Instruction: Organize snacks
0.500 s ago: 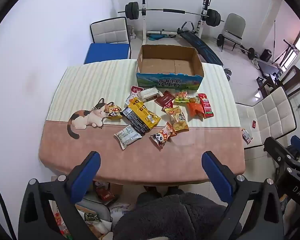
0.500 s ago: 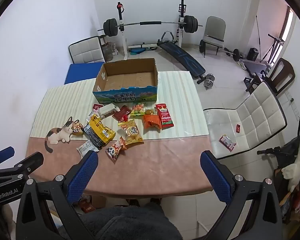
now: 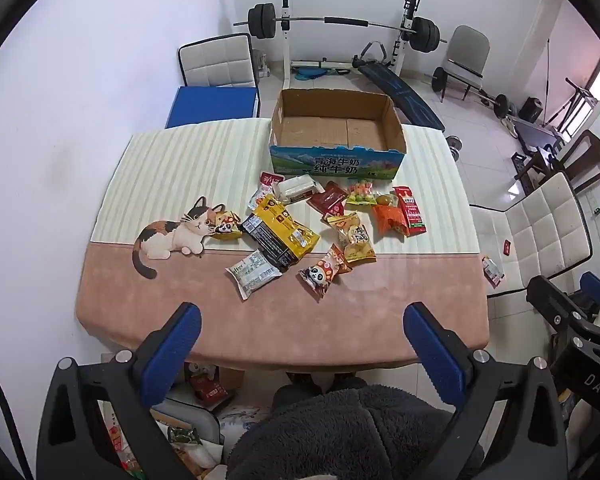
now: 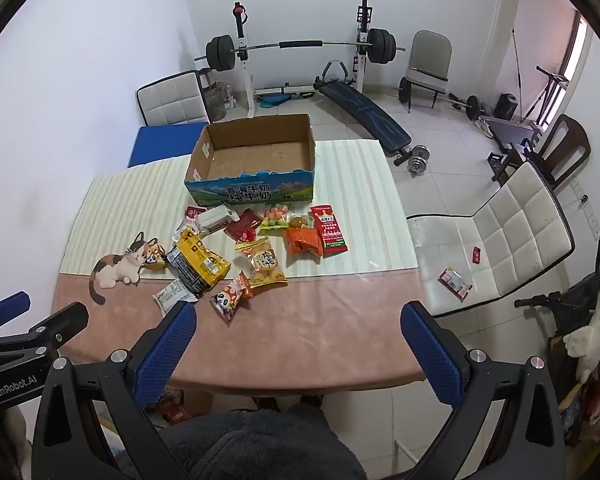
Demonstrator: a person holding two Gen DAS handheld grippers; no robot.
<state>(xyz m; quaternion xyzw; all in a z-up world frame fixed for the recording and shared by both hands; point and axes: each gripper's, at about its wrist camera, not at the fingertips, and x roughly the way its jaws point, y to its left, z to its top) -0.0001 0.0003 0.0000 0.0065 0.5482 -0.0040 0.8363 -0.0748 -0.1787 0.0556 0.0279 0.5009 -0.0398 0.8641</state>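
Several snack packets lie loose in the middle of the table (image 3: 148, 320): a yellow-black bag (image 3: 280, 232), a white-green packet (image 3: 254, 273), a panda packet (image 3: 320, 274), a red packet (image 3: 410, 210) and an orange one (image 3: 388, 218). An open, empty cardboard box (image 3: 336, 160) stands behind them; it also shows in the right wrist view (image 4: 252, 188). My left gripper (image 3: 302, 344) is open and empty, held high above the near table edge. My right gripper (image 4: 298, 342) is open and empty, likewise above the near edge.
A cat print (image 3: 176, 236) decorates the tablecloth at the left. A white padded chair (image 4: 496, 236) stands right of the table with two small packets on it. Another chair (image 3: 216, 64), a barbell rack (image 3: 340, 24) and a bench stand behind. Bags lie under the table.
Both grippers have shifted very slightly; the view is almost the same. Nothing on the table has moved.
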